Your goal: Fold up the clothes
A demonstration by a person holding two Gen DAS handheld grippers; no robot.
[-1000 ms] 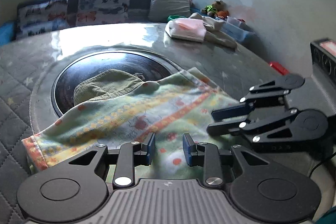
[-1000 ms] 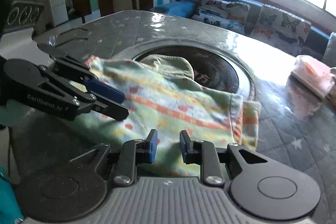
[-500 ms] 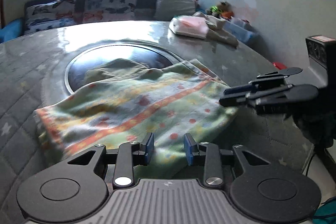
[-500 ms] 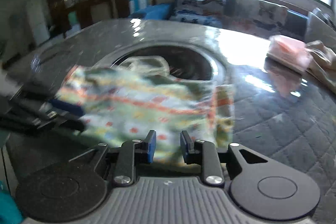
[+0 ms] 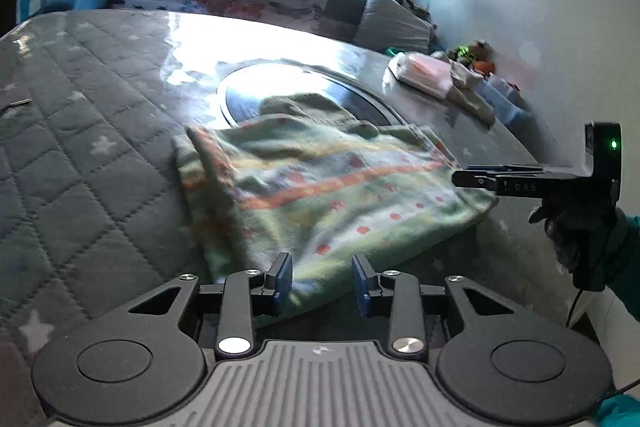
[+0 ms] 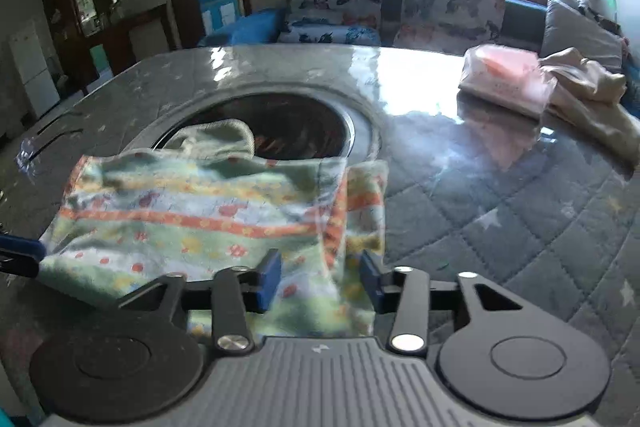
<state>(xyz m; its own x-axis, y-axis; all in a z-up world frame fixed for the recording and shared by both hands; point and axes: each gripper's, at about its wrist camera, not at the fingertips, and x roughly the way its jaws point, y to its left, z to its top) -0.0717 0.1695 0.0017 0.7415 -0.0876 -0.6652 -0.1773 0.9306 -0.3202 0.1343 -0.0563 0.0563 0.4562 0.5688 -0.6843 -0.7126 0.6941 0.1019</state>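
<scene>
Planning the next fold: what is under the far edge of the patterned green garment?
An olive-green fabric piece pokes out from beneath the patterned green garment, over the dark round inset in the quilted table. How far it extends underneath is covered.

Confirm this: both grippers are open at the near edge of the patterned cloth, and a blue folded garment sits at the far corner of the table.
One thing is wrong: the folded garment at the far corner is pink, not blue, as the right wrist view shows. The rest stands: the left gripper and right gripper are both open at the near edge of the patterned cloth on the table.
</scene>
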